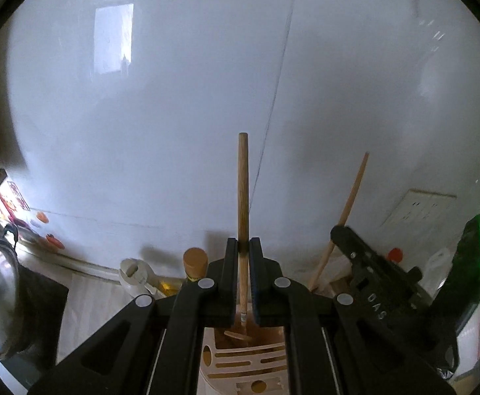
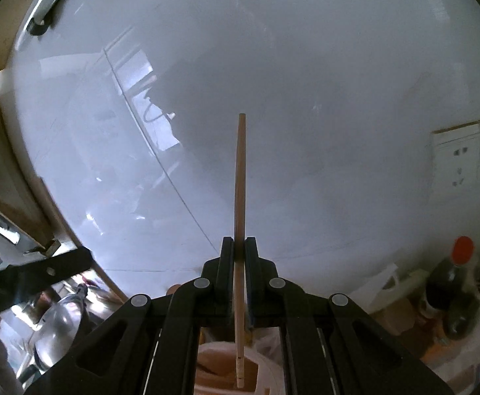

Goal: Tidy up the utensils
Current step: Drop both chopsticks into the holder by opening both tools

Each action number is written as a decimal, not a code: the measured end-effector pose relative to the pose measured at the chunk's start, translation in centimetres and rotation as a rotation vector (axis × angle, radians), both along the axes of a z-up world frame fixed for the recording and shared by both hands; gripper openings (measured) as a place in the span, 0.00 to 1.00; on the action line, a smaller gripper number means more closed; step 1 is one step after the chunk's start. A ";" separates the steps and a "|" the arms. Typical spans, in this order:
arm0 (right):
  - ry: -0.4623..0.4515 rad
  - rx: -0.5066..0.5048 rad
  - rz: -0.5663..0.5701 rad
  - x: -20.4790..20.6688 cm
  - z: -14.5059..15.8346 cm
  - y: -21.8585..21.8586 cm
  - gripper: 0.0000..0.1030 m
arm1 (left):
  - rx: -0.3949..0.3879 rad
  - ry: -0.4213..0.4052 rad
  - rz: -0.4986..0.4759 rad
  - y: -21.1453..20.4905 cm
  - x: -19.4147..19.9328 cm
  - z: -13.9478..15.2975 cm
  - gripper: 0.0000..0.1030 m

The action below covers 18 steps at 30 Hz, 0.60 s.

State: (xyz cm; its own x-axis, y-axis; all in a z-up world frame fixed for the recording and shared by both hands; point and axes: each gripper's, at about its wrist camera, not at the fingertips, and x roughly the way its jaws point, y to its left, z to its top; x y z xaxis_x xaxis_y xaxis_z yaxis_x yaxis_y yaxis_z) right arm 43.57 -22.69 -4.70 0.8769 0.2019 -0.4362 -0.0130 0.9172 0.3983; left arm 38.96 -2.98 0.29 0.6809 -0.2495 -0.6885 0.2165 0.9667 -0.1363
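Chopsticks sit pinched in both our tongs: the left gripper (image 1: 244, 247) is clamped nearly closed on one wooden chopstick (image 1: 242, 191) above the slotted holder (image 1: 250, 362); the right gripper (image 2: 239, 247) likewise grips a paler chopstick (image 2: 240, 181) over a tub (image 2: 266, 372). We judge either could pivot, miss its slot, or strike the wall (image 1: 174, 115) beyond.

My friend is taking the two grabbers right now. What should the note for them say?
Left gripper: shut on a wooden chopstick, held upright.
Right gripper: shut on its own wooden chopstick, also upright.
A slotted utensil holder sits just below the left gripper; at least one wooden piece lies inside.
Done: both sticks are picked up.
Left: probably lower each stick into the holder, then let go.
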 end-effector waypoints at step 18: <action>0.014 -0.074 0.112 -0.6 -2.6 2.1 0.38 | 0.038 0.083 0.061 0.4 0.4 -2.1 0.33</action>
